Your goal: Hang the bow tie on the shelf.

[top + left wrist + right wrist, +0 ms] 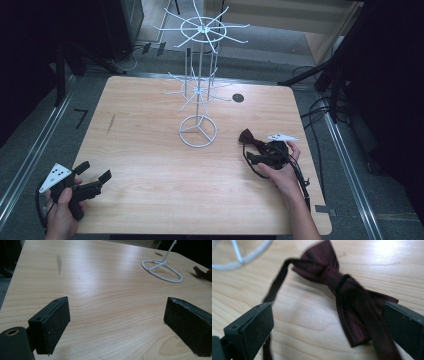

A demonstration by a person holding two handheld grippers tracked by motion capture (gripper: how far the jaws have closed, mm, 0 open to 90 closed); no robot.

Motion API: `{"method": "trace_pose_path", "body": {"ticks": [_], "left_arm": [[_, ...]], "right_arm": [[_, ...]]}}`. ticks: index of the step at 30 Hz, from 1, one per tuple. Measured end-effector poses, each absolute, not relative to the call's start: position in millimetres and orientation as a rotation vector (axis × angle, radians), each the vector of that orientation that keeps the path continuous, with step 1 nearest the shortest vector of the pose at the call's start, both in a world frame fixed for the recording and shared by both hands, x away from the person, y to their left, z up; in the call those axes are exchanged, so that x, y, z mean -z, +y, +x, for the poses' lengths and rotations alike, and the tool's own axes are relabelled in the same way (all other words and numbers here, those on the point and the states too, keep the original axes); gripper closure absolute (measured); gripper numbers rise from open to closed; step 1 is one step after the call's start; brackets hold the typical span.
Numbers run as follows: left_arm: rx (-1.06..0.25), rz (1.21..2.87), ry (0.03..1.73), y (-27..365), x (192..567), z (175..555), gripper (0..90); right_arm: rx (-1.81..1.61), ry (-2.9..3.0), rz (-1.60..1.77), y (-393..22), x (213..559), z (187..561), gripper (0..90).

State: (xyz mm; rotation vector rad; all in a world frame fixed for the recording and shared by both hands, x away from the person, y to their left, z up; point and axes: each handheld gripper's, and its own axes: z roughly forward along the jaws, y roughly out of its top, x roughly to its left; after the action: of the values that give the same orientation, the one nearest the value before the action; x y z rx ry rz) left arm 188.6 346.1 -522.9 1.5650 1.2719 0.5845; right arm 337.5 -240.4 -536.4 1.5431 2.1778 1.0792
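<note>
On wooden table [150, 150], white wire rack [198, 90]

One legible marking: a black mark reading as the numeral "7" [80, 118], applied to the grey floor just left of the worktop [150, 200]. No other text, label, brand or sign is readable in any view.
</note>
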Motion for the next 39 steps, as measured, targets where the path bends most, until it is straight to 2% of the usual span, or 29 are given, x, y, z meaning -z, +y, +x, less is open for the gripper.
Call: {"method": "trace_pose_path", "body": {"ticks": [4,7,16,22,28,32,33,34,39], "left_arm": [[-0.582,1.564,1.273,346.2,523.0,188.8,7.3],[-0.584,1.564,1.274,346.1,523.0,188.9,7.3],[-0.582,1.561,1.276,346.2,523.0,188.9,7.3],[-0.578,1.562,1.276,346.4,523.0,188.8,7.3],[-0.579,1.562,1.280,346.1,523.0,189.1,7.3],[-0.582,1.561,1.282,346.0,523.0,189.0,7.3],[-0.582,1.561,1.282,346.0,523.0,189.0,7.3],[-0.583,1.559,1.285,345.9,523.0,189.1,7.3],[-0.583,1.560,1.284,345.9,523.0,189.0,7.3]], "right_arm": [[-1.165,2.130,1.644,-248.9,532.2,339.4,0.0],[-1.098,2.107,1.668,-245.7,532.7,339.2,0.0],[-1.120,2.143,1.594,-232.8,526.6,334.4,0.0],[-1.126,2.048,1.550,-233.8,512.9,326.7,10.8],[-0.975,2.021,1.600,-238.9,527.0,335.4,15.4],[-0.908,2.055,1.570,-234.1,535.7,340.0,29.7],[-0.908,2.055,1.570,-234.1,535.7,340.0,29.7],[-0.872,2.050,1.582,-232.6,538.8,340.8,39.5],[-0.888,2.065,1.591,-234.4,535.7,338.1,63.4]]}}
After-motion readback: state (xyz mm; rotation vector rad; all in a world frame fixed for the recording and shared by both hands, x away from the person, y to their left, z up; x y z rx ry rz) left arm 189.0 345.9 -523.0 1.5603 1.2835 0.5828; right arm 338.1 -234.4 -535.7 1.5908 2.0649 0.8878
